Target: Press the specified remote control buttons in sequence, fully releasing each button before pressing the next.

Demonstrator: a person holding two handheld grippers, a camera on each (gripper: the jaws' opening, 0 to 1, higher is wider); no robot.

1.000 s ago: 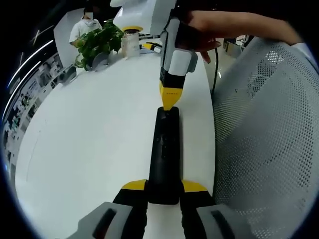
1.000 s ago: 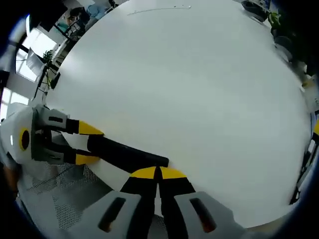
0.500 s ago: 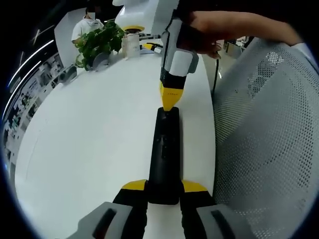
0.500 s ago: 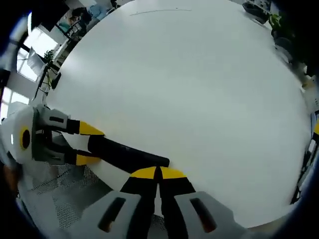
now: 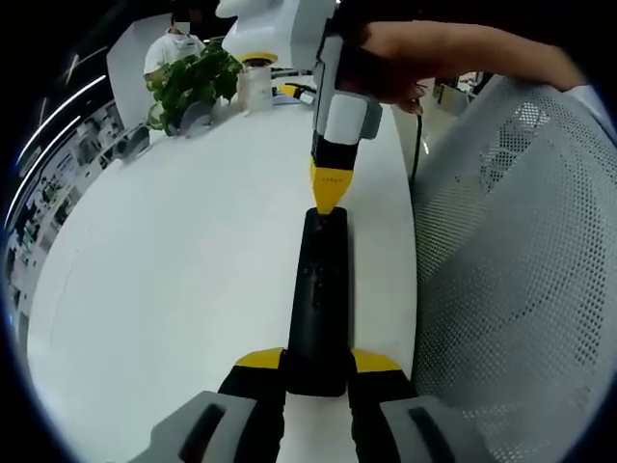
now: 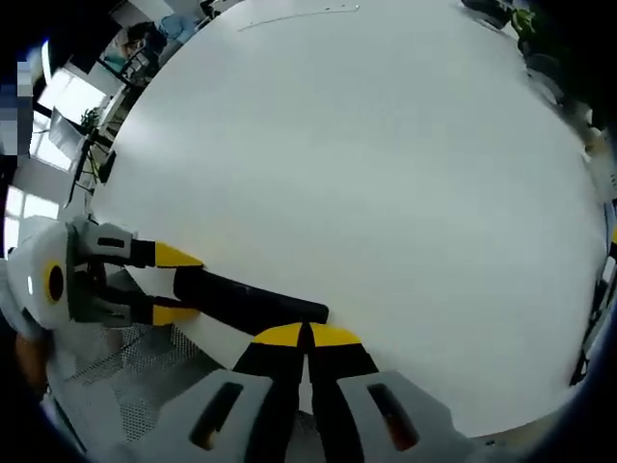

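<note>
While lying flat near white surface (image 5: 183, 270) edge, black remote (image 5: 319, 299) sits clamped at near end between left gripper (image 5: 318, 371) jaws. Right gripper (image 5: 329, 193), jaws pressed together, yellow tips touching remote's far end. Hand (image 5: 386, 68) holds right gripper. Mesh chair (image 5: 511, 280) just beside surface. Plant (image 5: 188, 82) and jar (image 5: 253, 85) at far end.

The remote (image 5: 318, 299) has its near end hidden between the left gripper's (image 5: 318, 371) fingers, its buttons too dark to read; in the right gripper view the right gripper's (image 6: 307, 336) closed tips cover its end.
</note>
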